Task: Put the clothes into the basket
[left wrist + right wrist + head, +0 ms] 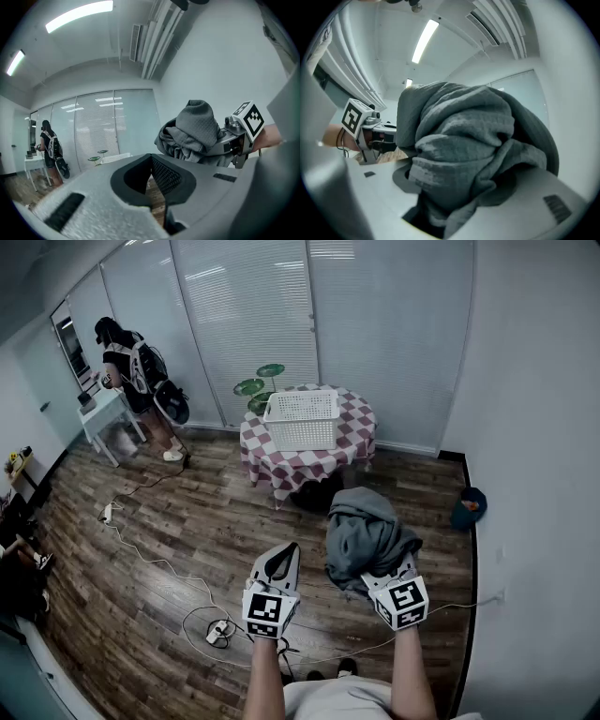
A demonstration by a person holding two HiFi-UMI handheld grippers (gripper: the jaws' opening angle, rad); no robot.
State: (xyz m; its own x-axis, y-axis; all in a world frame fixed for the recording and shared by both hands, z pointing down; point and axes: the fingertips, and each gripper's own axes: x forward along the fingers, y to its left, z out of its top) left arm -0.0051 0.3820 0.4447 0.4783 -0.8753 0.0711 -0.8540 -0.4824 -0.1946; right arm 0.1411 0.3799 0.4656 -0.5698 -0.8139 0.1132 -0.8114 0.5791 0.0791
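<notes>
A crumpled grey garment [361,531] hangs bunched in my right gripper [380,570], which is shut on it at waist height; the cloth covers both jaws in the right gripper view [464,140]. To its left my left gripper [284,556] points forward, its jaws shut with nothing between them [150,157]. The left gripper view also catches the garment [197,124] and the right gripper's marker cube [248,119]. The white plastic basket [302,416] lies tipped on a round table with a red-and-white checked cloth [356,442], well ahead of both grippers across the wooden floor.
A person [131,371] stands at a white desk [103,413] at the back left. Cables and a power strip [217,632] lie on the floor just left of my feet. A dark blue bag [467,507] sits by the right wall. Green round plates [258,385] stand behind the table.
</notes>
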